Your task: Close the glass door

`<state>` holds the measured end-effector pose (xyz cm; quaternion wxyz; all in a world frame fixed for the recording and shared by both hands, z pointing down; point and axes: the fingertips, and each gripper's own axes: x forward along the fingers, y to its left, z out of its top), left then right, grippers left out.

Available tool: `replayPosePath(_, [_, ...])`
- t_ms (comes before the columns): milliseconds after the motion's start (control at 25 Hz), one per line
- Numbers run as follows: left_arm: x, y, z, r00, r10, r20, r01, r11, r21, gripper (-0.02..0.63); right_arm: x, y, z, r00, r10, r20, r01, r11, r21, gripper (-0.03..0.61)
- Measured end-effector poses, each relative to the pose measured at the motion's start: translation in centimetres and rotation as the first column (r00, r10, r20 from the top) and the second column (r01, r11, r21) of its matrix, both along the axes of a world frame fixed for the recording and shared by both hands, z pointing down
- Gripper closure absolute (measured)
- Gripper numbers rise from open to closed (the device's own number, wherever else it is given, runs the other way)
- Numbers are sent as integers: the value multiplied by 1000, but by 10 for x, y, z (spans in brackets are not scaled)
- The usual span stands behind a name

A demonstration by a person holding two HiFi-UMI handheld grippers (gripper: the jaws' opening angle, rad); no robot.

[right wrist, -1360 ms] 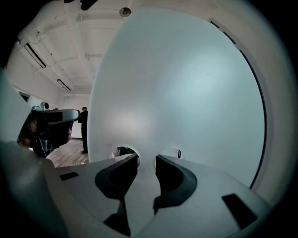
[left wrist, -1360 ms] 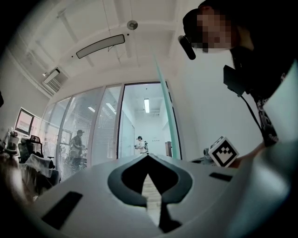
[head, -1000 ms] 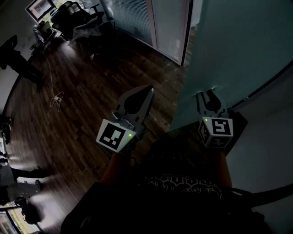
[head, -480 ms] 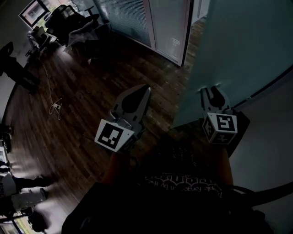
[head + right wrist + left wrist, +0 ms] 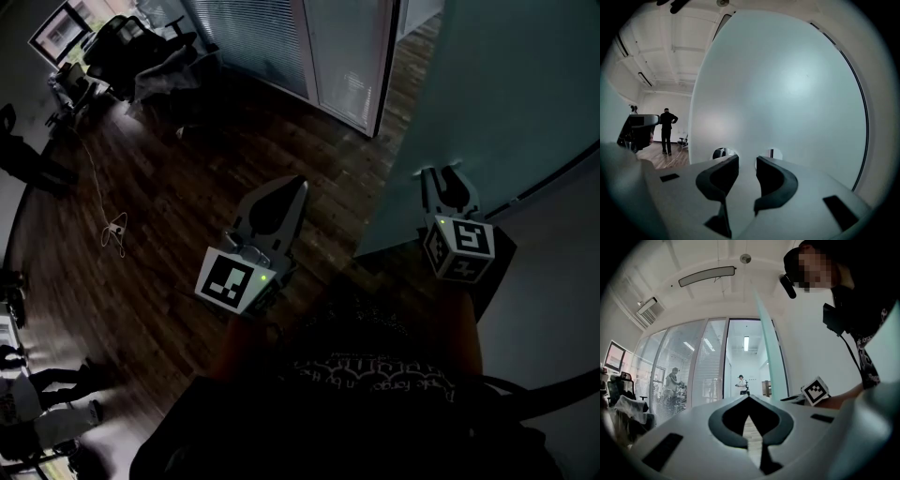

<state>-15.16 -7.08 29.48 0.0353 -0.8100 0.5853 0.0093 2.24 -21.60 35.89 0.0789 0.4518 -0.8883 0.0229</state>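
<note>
The frosted glass door (image 5: 506, 84) stands ajar at the right of the head view and fills the right gripper view (image 5: 787, 84). My right gripper (image 5: 450, 175) is open, its two tips (image 5: 746, 161) right at the glass face with nothing between them, close to two small round fittings (image 5: 772, 153). Whether the tips touch the glass I cannot tell. My left gripper (image 5: 284, 190) is shut and empty, held level over the wooden floor left of the door. In its own view the tips (image 5: 749, 398) meet, and the door's edge (image 5: 771, 357) runs up just right of them.
Dark wooden floor (image 5: 187, 187) spreads to the left, with a loose cable (image 5: 114, 230) on it. A glass partition with blinds (image 5: 262, 37) and office chairs (image 5: 122, 42) stand at the back. A white wall (image 5: 562, 281) is at the right. People stand in the distance (image 5: 667, 129).
Both grippers have moved forward. The right gripper has shifted right and slightly up in the head view, staying at the glass, and the door's lower edge has swung a little right.
</note>
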Motion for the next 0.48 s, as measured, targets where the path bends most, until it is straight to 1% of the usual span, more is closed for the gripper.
replayPosePath(240, [-18,-22,4,1000,-10,-5,10,1000,-7,612,-17,-26,3,1000,11,-8,-11,1000,-15,459])
replayPosePath(480, [-27,-35,1,1000,-14,-4,14,1000,-1,612,-31,-40,-2,1000,7,-13,-7,1000,5,459])
